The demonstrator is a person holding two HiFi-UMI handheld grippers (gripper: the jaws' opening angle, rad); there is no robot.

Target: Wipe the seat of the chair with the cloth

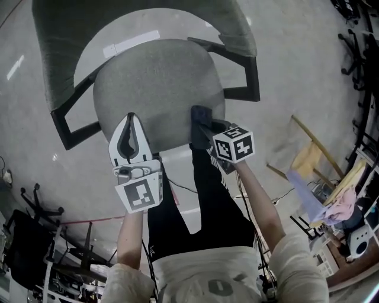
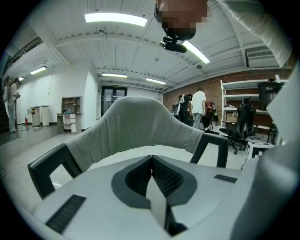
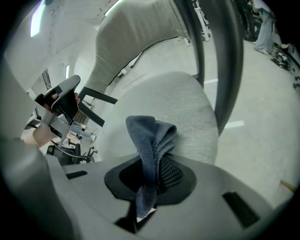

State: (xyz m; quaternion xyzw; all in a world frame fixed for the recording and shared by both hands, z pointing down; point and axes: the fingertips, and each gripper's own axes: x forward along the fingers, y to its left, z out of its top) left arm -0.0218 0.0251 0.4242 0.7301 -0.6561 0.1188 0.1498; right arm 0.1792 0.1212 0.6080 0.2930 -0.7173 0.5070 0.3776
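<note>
A grey office chair is seen from above in the upper half of the head view, its round seat (image 1: 157, 89) at the centre and its curved backrest (image 1: 142, 18) along the top edge. Black armrests are seen at the left (image 1: 68, 121) and at the right (image 1: 246, 77) of the seat.

The cloth (image 1: 200, 115), dark blue-grey and folded, is held by the right gripper (image 1: 204, 124) at the lower right edge of the seat, just below the centre of the frame. In the right gripper view the jaws are seen closed on the cloth (image 3: 150, 145), which is pinched between the ribbed pads and stands up in a bunched fold above them. The grey seat fabric (image 3: 178, 103) fills the middle of that view behind the cloth. Whether the cloth is pressed on the fabric cannot be told.

The left gripper (image 1: 131, 118), white with a marker cube, is held over the lower left edge of the seat, its jaws pointed toward the backrest. In the left gripper view the jaws (image 2: 151, 161) are brought together at their tips, with nothing between them, and the backrest (image 2: 136, 122) is seen straight ahead at the centre of the frame.

The person's legs (image 1: 201, 201), in black trousers, are seen below the seat, and a pale grey floor (image 1: 296, 65) is spread around the chair.
</note>
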